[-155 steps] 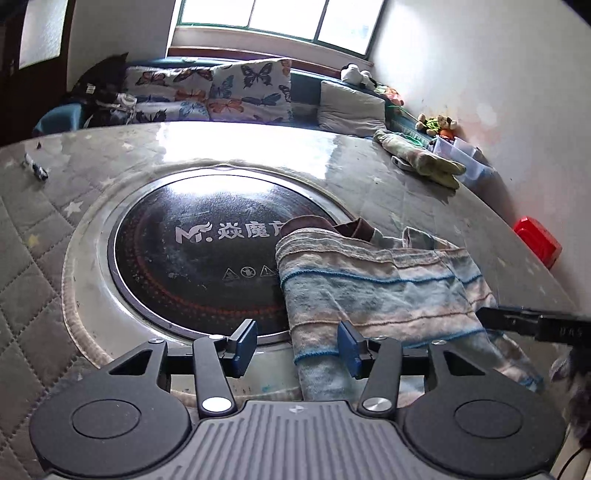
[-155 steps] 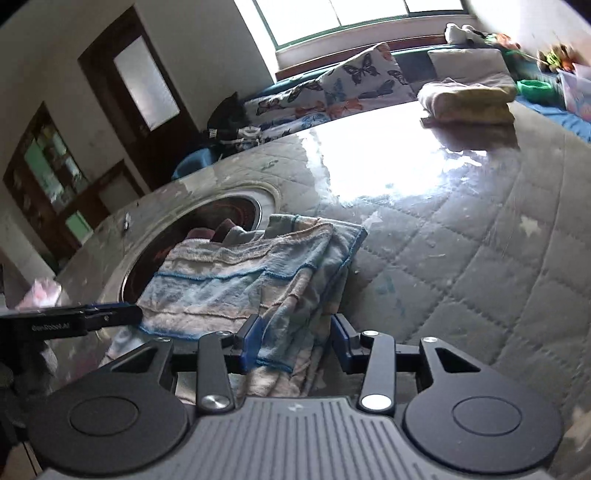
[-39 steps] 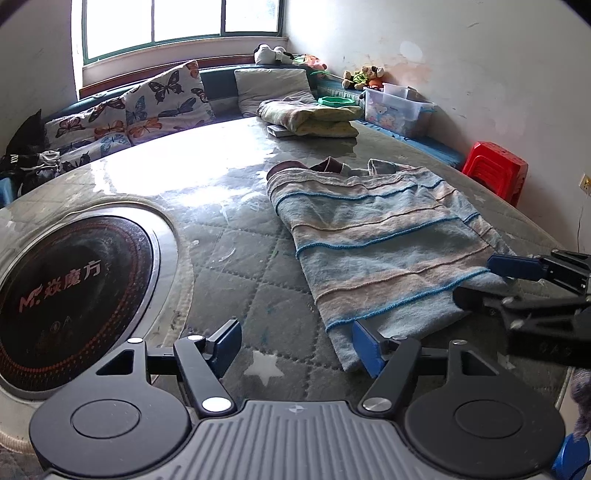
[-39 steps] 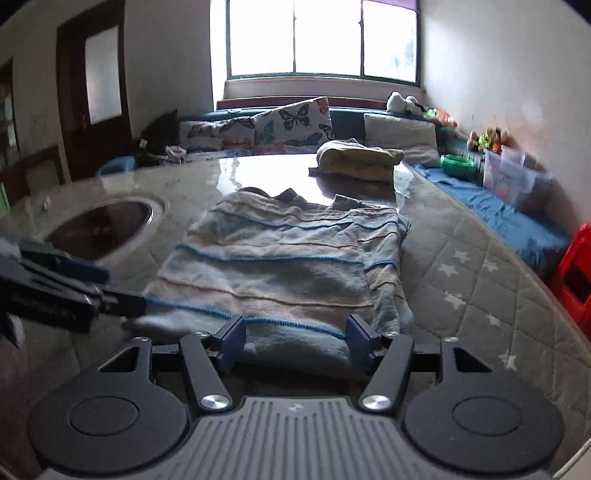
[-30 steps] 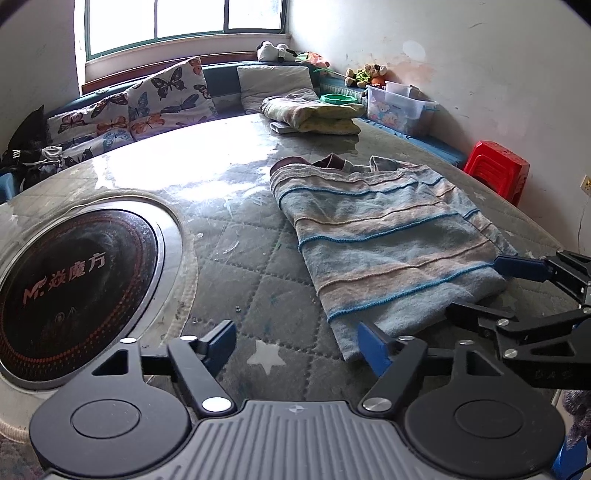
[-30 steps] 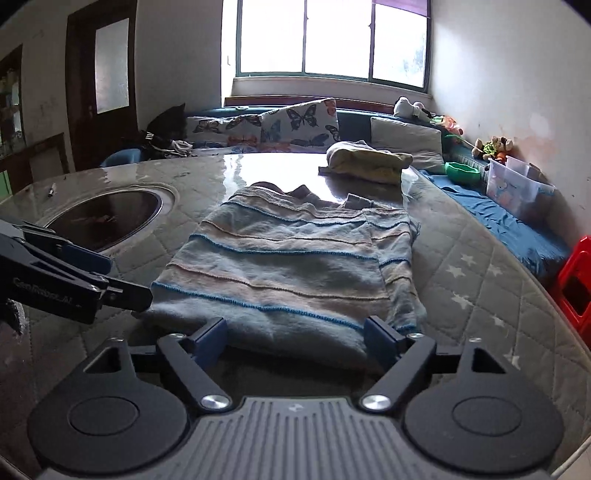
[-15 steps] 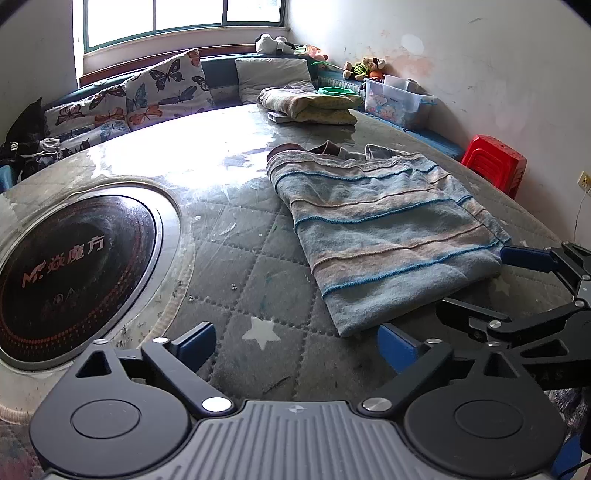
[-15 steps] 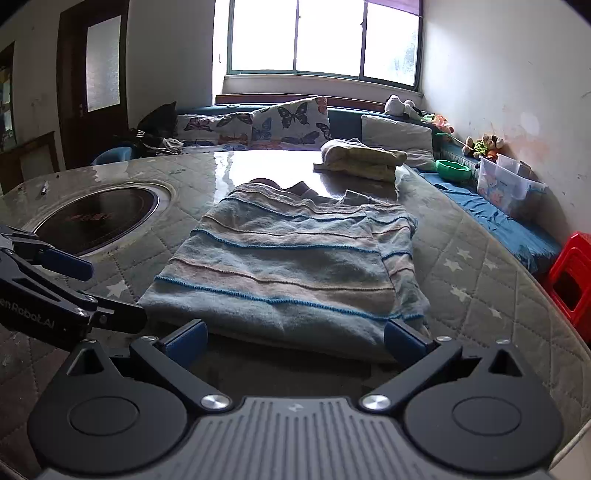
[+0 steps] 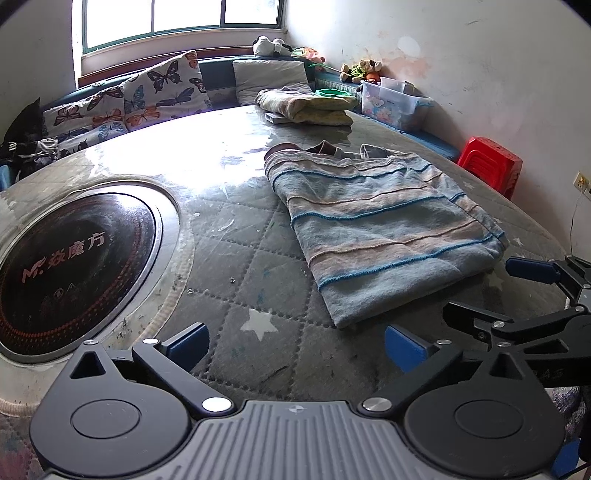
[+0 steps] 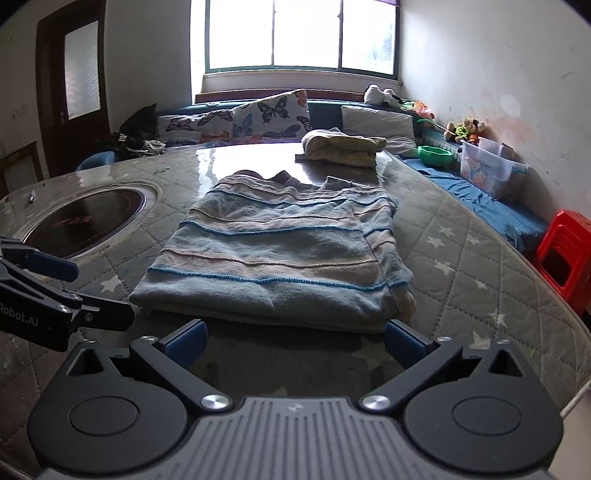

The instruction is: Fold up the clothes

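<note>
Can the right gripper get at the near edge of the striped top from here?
Probably yes. The right gripper is open, just short of the striped top's near edge, with nothing between them.

Straight ahead, a bright window (image 10: 299, 35) lights the white walls (image 10: 480, 66). Beneath it runs a bench (image 10: 325, 107) with butterfly cushions (image 10: 273, 116). Far left stands a dark door (image 10: 72, 81); far right, a red stool (image 10: 565, 251) and a plastic bin (image 10: 491, 168).
</note>
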A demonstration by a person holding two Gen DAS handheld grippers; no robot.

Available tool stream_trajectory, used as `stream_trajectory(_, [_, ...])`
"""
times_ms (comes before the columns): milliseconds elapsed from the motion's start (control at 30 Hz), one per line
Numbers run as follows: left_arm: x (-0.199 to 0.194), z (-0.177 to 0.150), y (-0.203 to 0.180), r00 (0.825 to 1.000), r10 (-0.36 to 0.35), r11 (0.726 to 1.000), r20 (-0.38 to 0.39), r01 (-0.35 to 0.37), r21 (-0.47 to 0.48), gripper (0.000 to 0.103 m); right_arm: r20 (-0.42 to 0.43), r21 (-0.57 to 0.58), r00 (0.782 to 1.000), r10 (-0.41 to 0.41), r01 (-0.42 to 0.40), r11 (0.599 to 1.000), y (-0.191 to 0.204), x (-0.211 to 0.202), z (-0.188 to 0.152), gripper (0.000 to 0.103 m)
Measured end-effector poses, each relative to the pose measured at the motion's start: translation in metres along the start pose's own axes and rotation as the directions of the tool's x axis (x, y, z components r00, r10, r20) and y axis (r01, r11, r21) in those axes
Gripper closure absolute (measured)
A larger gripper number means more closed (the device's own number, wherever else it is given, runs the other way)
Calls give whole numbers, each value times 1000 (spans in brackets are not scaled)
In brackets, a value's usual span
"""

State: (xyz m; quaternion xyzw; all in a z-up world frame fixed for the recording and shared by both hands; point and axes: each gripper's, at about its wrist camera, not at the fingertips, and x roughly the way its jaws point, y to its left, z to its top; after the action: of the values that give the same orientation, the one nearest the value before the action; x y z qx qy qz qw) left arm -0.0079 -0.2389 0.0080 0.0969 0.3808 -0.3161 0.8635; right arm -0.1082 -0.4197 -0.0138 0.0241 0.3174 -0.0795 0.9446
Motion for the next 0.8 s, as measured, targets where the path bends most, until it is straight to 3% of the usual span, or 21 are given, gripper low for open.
stream_trajectory(800, [-8,-8,0,999,-33,999,-3,33,-20,0,-54,56,999,-5,8,998,15,-5,-12,0])
